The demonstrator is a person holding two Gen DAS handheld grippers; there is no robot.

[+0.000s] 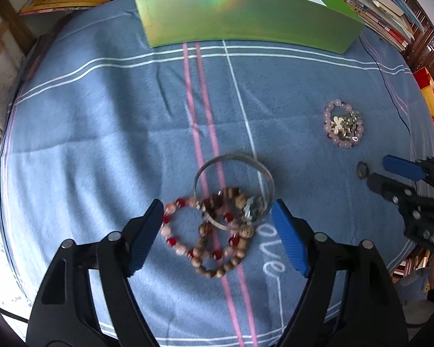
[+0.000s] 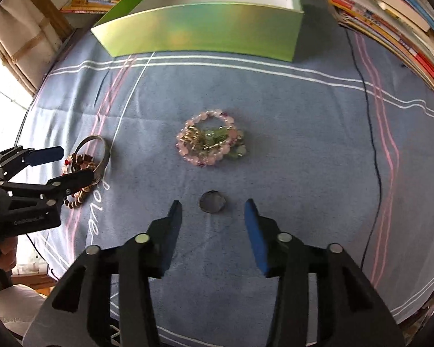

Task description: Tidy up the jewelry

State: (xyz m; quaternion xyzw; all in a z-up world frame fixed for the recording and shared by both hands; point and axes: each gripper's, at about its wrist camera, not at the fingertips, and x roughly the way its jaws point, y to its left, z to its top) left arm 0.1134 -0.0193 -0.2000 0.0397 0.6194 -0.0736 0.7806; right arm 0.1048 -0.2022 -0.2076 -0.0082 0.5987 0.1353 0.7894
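A pile of jewelry lies between my open left gripper's (image 1: 217,211) fingers: a silver bangle (image 1: 234,188), a red and pink bead bracelet (image 1: 173,231) and a brown wooden bead bracelet (image 1: 231,257). A pink bead bracelet with silver and green charms (image 2: 209,141) lies further right, also in the left wrist view (image 1: 343,123). A small dark round ring (image 2: 212,201) lies just ahead of my open right gripper (image 2: 214,211). An open green box (image 2: 202,29) stands at the back.
A blue striped cloth (image 1: 101,144) covers the table. Stacks of books (image 2: 390,14) line the back and right edge. A thin black cable (image 2: 373,144) runs down the right side. The left gripper shows in the right wrist view (image 2: 58,164).
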